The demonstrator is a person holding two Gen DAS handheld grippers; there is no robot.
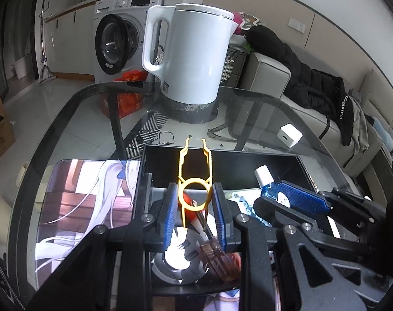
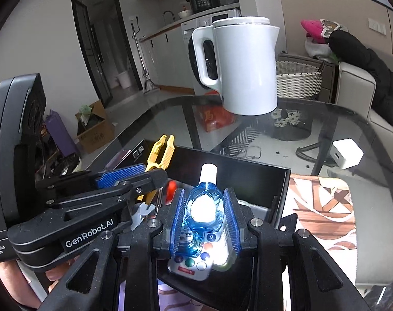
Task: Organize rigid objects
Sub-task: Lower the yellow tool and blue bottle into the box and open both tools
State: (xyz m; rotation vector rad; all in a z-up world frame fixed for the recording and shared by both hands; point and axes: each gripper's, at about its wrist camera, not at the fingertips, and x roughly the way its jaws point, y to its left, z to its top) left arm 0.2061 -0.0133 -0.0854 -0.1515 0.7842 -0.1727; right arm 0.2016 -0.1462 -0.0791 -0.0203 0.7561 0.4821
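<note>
Claws first: both hang over the black tray (image 1: 222, 155) on the glass tabletop (image 1: 74, 119), each closed on one item. Behind them, largest in either view, stands a white kettle (image 1: 194, 51) at the tabletop's far side, with a small white charger cube (image 1: 289, 135) off to its right.

Left claw (image 1: 195, 202) has its blue pads (image 1: 170, 207) pressed against the ring of a yellow plastic tool (image 1: 195, 171), whose two thin prongs run straight ahead along the claw's axis, toward the tray's far wall. Right claw (image 2: 205, 207) is clamped on a clear blue bottle (image 2: 204, 204), its white cap pointing forward and slightly up, so its long axis also follows the fingers.

Both items sit directly above the tray's interior, so I judge the coming move to be a short descent and release, not a sideways carry. Neither hand looks clearly nearer the tray floor.

Under the left claw lie a screwdriver (image 1: 217, 248) with an amber handle and a shiny metal disc (image 1: 178, 264); the right view hides these behind its own fingers. That view instead shows a remote (image 2: 196, 261) with coloured buttons right below the bottle, and the yellow tool edge-on, its prongs nearly closed together. A printed mat (image 1: 87, 202) lies under the tray.
</note>
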